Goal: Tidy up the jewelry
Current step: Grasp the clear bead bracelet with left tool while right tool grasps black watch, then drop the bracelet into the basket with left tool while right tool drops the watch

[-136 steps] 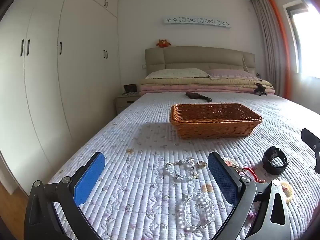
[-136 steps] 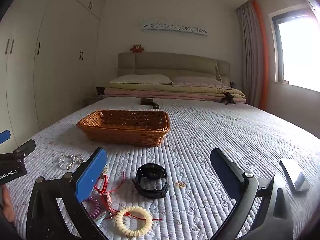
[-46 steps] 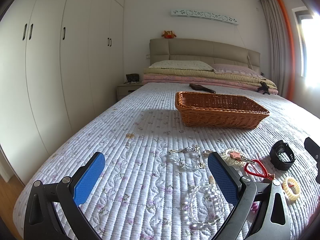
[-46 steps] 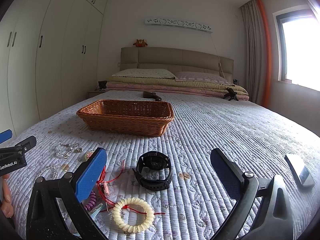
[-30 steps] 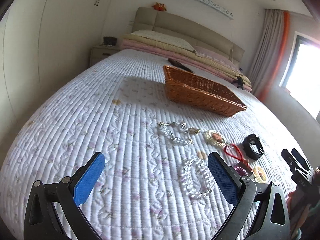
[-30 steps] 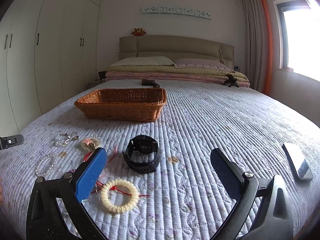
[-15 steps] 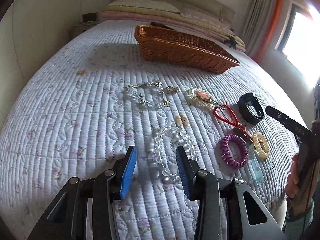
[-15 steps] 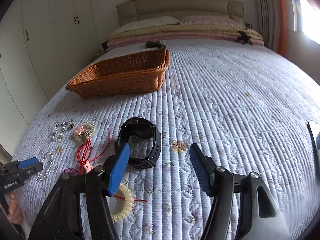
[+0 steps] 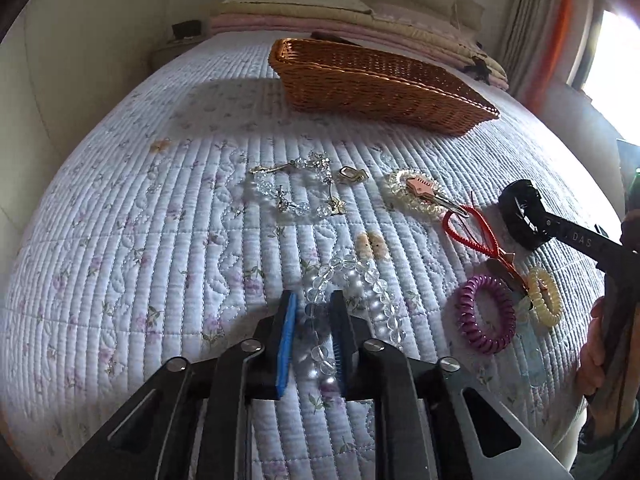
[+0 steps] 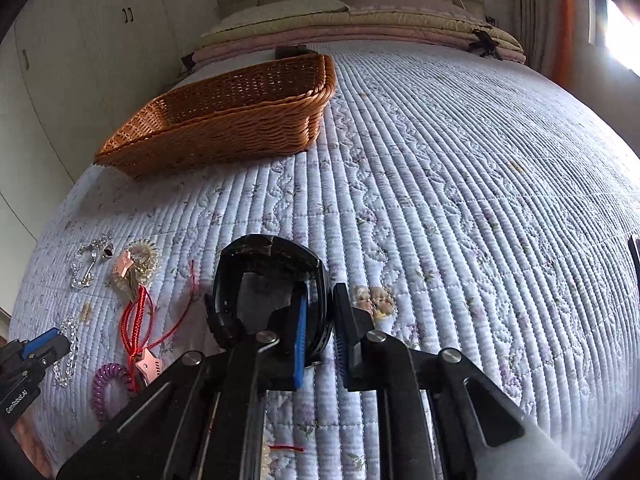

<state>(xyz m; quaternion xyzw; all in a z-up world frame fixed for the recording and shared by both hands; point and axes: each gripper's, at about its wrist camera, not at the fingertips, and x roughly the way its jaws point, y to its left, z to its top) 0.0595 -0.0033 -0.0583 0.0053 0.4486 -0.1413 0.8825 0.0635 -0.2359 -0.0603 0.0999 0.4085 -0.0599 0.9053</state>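
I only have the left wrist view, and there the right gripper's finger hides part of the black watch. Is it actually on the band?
Observer: Yes. In the right wrist view the right gripper has one pad inside the loop of the black watch and one outside, with the band between them.
Operator: Which side of the loop?
Observer: The side nearest the gripper, towards the right. The far side points at the wicker basket.
Operator: Can you see my left gripper from there?
Observer: Only its tip, at the left edge. The left gripper is against the clear bead bracelet.
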